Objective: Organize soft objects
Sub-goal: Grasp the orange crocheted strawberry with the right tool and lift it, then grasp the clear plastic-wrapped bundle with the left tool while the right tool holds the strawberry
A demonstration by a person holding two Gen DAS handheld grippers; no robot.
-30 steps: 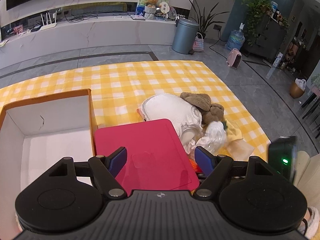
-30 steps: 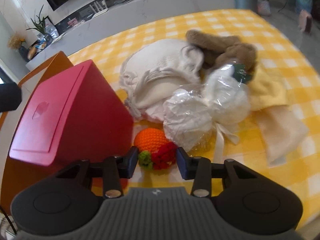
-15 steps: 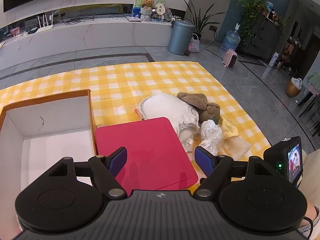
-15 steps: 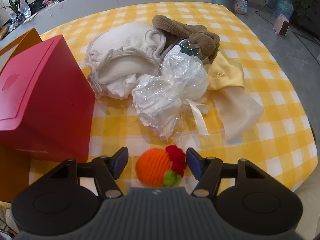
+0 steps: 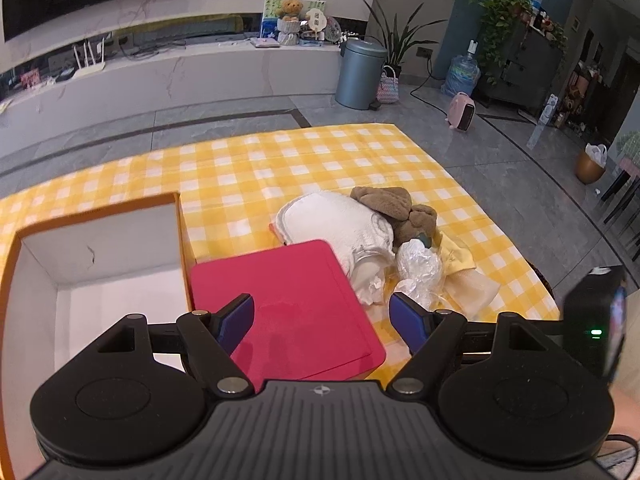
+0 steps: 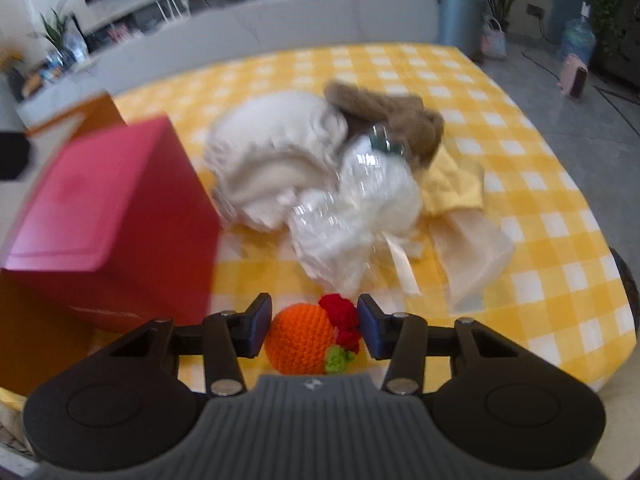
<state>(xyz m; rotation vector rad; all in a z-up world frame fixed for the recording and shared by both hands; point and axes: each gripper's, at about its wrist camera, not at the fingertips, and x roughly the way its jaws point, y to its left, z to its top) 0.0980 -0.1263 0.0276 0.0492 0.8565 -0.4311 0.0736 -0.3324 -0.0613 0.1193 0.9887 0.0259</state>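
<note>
An orange crocheted ball (image 6: 304, 340) with red and green trim sits between the fingers of my right gripper (image 6: 314, 326), which is shut on it above the checked cloth. A heap of soft things lies beyond: a white cloth bundle (image 6: 276, 160) (image 5: 344, 224), a brown plush toy (image 6: 392, 116) (image 5: 396, 206), a crinkled plastic-wrapped white item (image 6: 352, 216) (image 5: 418, 272) and a yellow cloth (image 6: 452, 184). My left gripper (image 5: 322, 322) is open and empty above the red box (image 5: 288, 304).
An open orange box with a white inside (image 5: 100, 248) stands left of the red box (image 6: 108, 216). The yellow checked cloth (image 5: 280, 168) covers the table. The table's right edge (image 6: 616, 280) drops to the floor.
My right gripper has closed from wide open onto the orange ball and shifted; its view is blurred by motion. The left gripper has stayed open over the red box.
</note>
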